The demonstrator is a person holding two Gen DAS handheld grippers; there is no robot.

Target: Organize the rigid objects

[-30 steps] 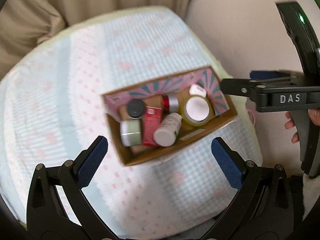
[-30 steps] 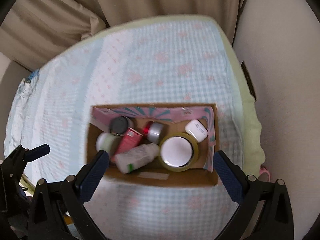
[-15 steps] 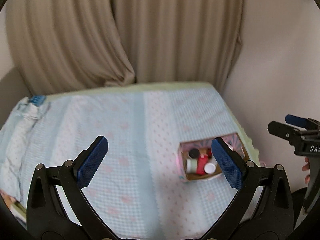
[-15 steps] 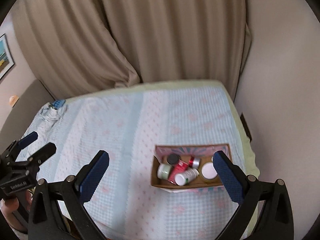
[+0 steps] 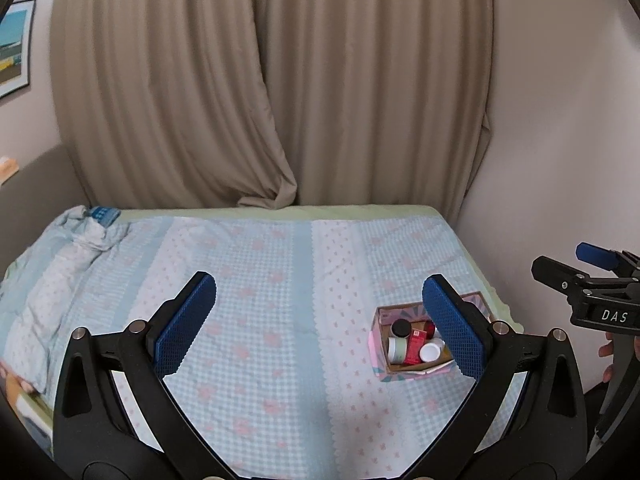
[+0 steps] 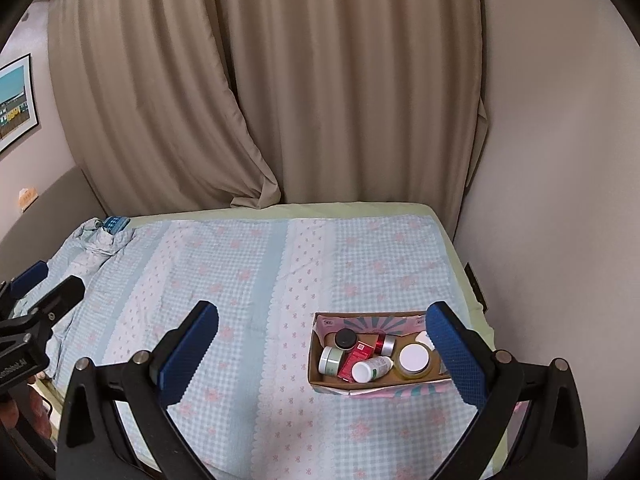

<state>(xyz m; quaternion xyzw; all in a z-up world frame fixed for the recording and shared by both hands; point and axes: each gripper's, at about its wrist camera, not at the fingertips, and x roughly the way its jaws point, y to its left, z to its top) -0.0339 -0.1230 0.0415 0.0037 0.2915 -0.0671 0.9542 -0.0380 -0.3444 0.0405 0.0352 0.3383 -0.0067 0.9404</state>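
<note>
Cardboard box (image 6: pixel 320 378) holds jars on the bed — left gripper (image 5: pixel 320 326) and right gripper (image 6: pixel 322 348) spread wide, empty

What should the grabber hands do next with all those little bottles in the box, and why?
Probably bring the right gripper down toward the cardboard box. Both grippers are open, empty and far above the bed, while the bottles and jars lie jumbled inside, so nothing can be sorted until one gets closer.
</note>
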